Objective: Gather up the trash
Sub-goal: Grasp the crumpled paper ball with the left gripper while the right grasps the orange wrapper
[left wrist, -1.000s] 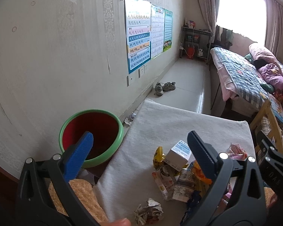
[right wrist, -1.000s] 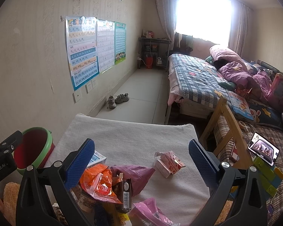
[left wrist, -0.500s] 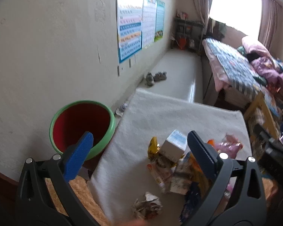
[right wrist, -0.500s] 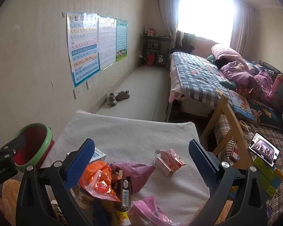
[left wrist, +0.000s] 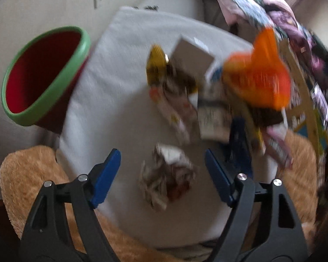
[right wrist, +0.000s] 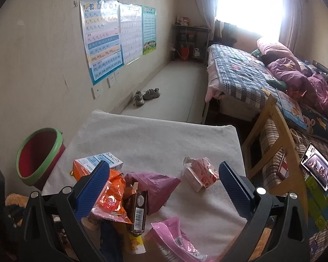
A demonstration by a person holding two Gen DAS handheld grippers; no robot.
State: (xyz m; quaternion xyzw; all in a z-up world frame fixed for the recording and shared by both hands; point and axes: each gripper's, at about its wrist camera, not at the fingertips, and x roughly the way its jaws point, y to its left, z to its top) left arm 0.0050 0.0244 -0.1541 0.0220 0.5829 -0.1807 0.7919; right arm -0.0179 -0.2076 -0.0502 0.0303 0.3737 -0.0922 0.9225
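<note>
My left gripper is open and empty, tilted down over a crumpled paper ball that lies between its blue fingers on the white towel. Beyond it lies a blurred pile of wrappers with an orange bag and a small carton. The red bin with a green rim stands left of the towel. My right gripper is open and empty above an orange wrapper, a purple bag, a brown bar and a pink packet. The bin also shows in the right wrist view.
An orange fluffy mat lies under the towel's near edge. A wooden frame and a bed stand to the right. A phone is propped at far right. Shoes lie on the floor by the wall.
My left gripper has tipped sharply downward and moved in over the crumpled paper ball; its view is blurred. My right gripper has stayed almost still.
</note>
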